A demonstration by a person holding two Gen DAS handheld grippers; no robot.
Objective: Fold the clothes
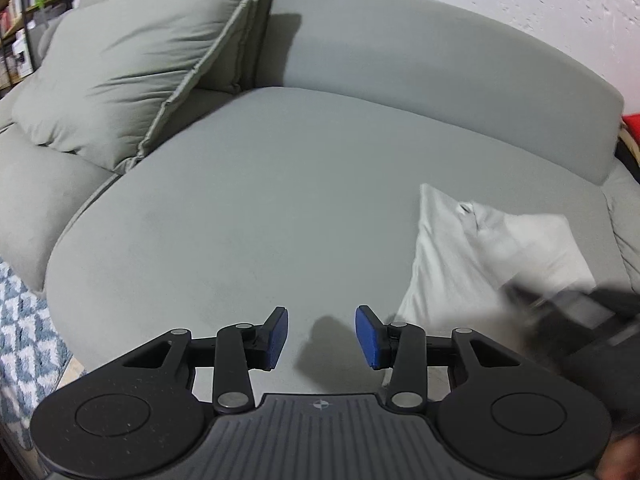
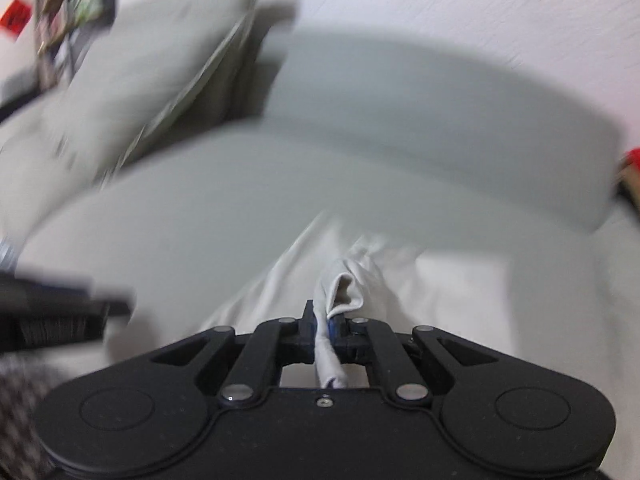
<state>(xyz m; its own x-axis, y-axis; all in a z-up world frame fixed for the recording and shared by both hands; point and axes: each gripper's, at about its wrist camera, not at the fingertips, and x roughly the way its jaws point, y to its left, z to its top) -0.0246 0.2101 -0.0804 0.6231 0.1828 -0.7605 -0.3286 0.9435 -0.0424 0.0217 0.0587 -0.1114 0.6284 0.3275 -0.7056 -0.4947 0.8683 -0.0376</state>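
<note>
Between the pads of the right gripper [image 2: 326,326] a bunched edge of the white garment [image 2: 400,280] was pinched tight, jaws nearly closed on the cloth, a strip of fabric trailing back through them toward the camera. Left gripper [image 1: 321,338] stood partly open and empty over bare sofa seat [image 1: 260,200], garment just off to its right. Judgement: a fold-over drag was in hand; best done by keeping the pinch firm, carrying the edge low and even across the rest of the cloth, and using the left to pin or catch the opposite corner so nothing skewed. Garment looked thin, soft, pale white, creased, partly doubled already, lying ahead of the right gripper; that view was blurred.
</note>
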